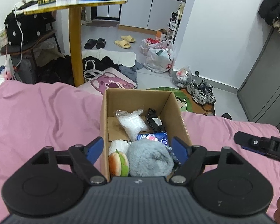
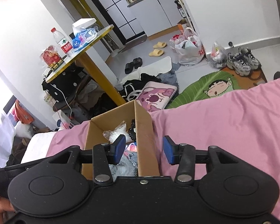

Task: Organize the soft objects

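An open cardboard box [image 1: 177, 115] stands on the pink bed sheet [image 1: 37, 115]. Inside lie a grey fluffy bundle [image 1: 149, 158], a plush burger [image 1: 118, 164], a white soft ball [image 1: 118, 144], a clear bag of white filling [image 1: 133, 123], a blue packet [image 1: 153, 136] and a black strap [image 1: 152, 120]. My left gripper [image 1: 139, 147] is open and empty, its blue pads straddling the box's near end above the grey bundle. My right gripper [image 2: 143, 149] is open and empty, straddling the box's right wall [image 2: 146, 140]; it also shows at the right edge of the left wrist view [image 1: 261, 145].
The bed edge lies just beyond the box. On the floor are a pink cartoon bag [image 1: 112, 82], dark clothes [image 1: 102, 61], plastic bags [image 1: 158, 56], sneakers [image 1: 202, 91], slippers [image 1: 124, 42] and a green rug [image 2: 205, 87]. A yellow-legged table [image 1: 75, 43] stands at the left.
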Demonstrator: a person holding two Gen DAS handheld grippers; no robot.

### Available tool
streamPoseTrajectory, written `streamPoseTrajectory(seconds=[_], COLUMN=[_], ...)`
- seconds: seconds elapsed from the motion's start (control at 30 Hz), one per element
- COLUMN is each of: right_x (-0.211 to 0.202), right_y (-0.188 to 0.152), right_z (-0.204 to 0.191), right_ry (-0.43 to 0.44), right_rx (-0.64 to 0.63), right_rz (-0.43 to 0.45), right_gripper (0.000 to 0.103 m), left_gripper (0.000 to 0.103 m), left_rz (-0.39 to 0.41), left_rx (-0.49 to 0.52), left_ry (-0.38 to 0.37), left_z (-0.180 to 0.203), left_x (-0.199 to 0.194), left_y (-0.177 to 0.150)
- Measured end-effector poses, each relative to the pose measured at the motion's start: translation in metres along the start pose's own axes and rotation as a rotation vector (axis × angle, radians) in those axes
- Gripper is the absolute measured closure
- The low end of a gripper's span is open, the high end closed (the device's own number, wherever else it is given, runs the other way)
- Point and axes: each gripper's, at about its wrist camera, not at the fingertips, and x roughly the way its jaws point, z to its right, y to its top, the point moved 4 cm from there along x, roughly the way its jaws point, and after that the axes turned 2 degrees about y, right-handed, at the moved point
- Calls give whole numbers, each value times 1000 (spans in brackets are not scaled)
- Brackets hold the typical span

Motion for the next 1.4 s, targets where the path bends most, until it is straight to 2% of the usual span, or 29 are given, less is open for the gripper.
streamPoseTrajectory(seconds=[0.23,0.3,0.37,0.53,0.73,0.87,1.2,1.4], right_x=[-42,-53,-64,-88,-112,-135,-175,-187], right_y=[9,10,11,11,12,16,9,-3], right_z=[8,12,14,9,6,4,-10,-18], right_ry=[6,7,19,20,35,71,25,42], right_rx=[-15,-3,12,-25,-40,-21,-89,-119], right_rz=[56,52,54,80,100,103,131,118], right_gripper=[25,23,16,6,0,0,0,0], left_gripper=[8,2,0,0,0,0,0,0], left_rz=[33,44,57,78,100,101,150,171], left_rx=[38,49,60,65,75,84,103,109], left_ry=[4,5,4,21,28,-2,-41,-39], left_z=[15,19,22,24,25,29,35,40], left_x=[-33,-42,-52,-75,-104,-127,-176,-197], left_y=[-8,-9,-10,-9,-8,-9,-18,-27])
